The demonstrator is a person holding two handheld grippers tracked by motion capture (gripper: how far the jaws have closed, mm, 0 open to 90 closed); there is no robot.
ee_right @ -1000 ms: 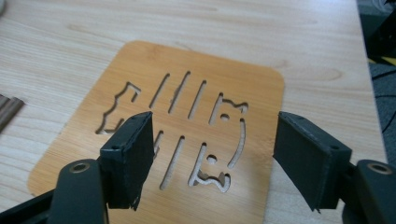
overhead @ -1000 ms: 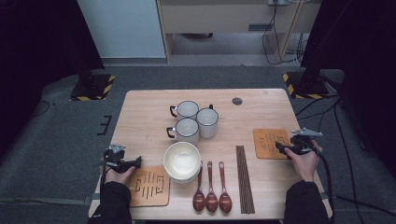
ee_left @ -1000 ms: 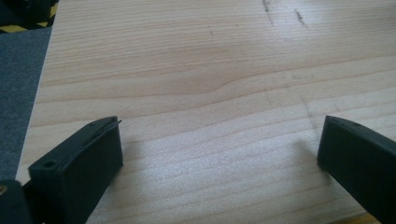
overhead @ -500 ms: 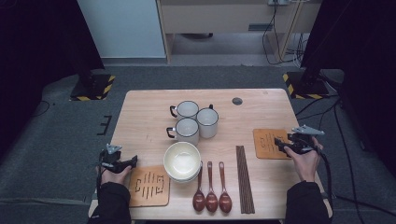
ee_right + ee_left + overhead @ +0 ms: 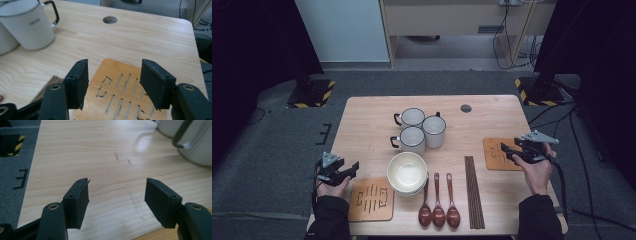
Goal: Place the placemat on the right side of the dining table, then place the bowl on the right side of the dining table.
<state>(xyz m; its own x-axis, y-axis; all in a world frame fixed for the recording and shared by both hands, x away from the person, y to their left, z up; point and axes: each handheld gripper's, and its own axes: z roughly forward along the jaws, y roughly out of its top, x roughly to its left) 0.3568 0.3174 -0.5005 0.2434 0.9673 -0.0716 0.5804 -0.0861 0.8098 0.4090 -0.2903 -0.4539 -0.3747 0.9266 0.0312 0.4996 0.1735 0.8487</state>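
My left gripper hovers over the table's left edge, just above a wooden slotted trivet. Its jaws have just been closing and stand open with nothing between them, only bare tabletop. My right gripper hangs over a second trivet at the right. Its jaws have also just been closing a little and stand open and empty above that trivet.
Three white mugs cluster at the table's middle, and a white bowl sits in front of them. Three brown spoons and dark chopsticks lie near the front edge. A round hole marks the far side.
Both hands have lifted their grippers slightly off the table, and both pairs of jaws stand narrower than before.
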